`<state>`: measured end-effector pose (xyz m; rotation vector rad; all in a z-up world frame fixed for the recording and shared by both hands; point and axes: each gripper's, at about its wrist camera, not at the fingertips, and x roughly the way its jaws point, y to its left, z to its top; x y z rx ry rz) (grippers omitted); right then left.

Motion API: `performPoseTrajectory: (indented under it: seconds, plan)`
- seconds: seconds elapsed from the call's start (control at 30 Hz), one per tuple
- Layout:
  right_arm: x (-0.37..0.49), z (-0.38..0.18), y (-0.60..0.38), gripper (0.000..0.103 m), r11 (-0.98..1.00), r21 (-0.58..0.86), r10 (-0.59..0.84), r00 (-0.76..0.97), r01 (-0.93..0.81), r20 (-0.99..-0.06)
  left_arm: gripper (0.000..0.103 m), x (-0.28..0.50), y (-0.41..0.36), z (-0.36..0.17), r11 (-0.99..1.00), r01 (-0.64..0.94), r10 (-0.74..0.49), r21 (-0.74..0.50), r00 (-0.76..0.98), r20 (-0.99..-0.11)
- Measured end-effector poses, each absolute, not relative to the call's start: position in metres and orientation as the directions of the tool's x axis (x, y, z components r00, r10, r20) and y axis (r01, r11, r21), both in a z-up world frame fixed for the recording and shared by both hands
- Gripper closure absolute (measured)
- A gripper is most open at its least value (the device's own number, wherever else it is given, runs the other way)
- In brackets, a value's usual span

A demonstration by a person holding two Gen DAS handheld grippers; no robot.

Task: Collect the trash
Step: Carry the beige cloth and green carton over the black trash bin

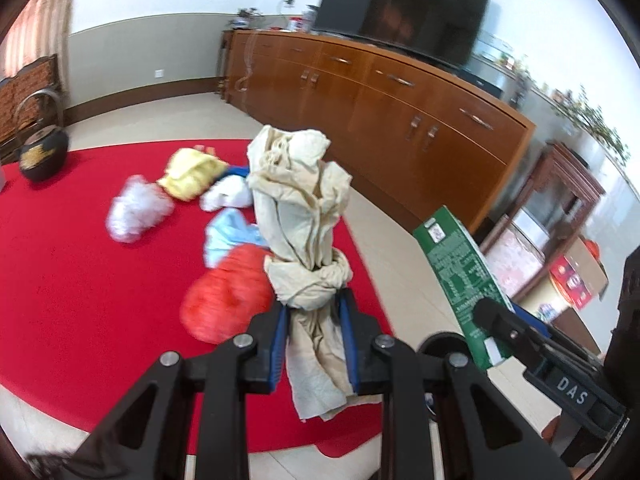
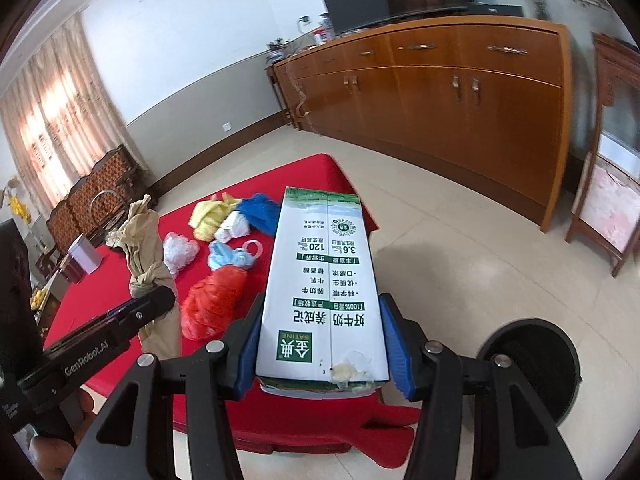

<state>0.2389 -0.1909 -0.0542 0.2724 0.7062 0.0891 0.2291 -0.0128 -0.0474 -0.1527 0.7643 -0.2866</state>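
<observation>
Your left gripper point(image 1: 314, 344) has its blue pads pressed tight on a knotted beige cloth bundle point(image 1: 300, 200), which stands up out of the jaws through the middle of the left wrist frame, its loose tail hanging below them. Your right gripper point(image 2: 320, 344) pinches a white and green milk carton point(image 2: 324, 280) across its width, the carton running from the jaws up to the middle of the right wrist frame, printed side up. In the left wrist view the same carton shows at right centre, green side facing, with the right gripper below it. In the right wrist view the cloth bundle shows at left centre, above the left gripper's dark body. Beyond both jaws, a red table top point(image 1: 80, 260) carries the remaining trash in a loose cluster: a red plastic bag point(image 1: 224, 296) nearest, a pale blue one point(image 1: 228, 236), a crumpled clear one point(image 1: 136, 208), a yellow one point(image 1: 192, 172), a white one point(image 2: 234, 226) and a dark blue one point(image 2: 260, 208). A round black bin point(image 2: 528, 368) sits at lower right of the right wrist frame, on the tiled floor. A long wooden sideboard point(image 2: 460, 100) with a dark television point(image 1: 408, 8) fills the upper right.
</observation>
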Motion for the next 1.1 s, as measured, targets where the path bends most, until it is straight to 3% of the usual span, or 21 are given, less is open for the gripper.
performPoseTrajectory:
  seconds: [0.63, 1.1]
  plan:
    - [0.162, -0.101, -0.364, 0.048, 0.887, 0.305, -0.041, 0.716, 0.347, -0.697, 0.077, 0.207, -0.190, -0.093, 0.832, 0.476, -0.506, -0.286, 0.438, -0.743]
    - [0.176, -0.203, -0.470, 0.047, 0.798, 0.330, 0.013, 0.534, 0.504, -0.845, 0.077, 0.220, -0.282, -0.187, 0.816, 0.491, -0.460, -0.306, 0.231, -0.857]
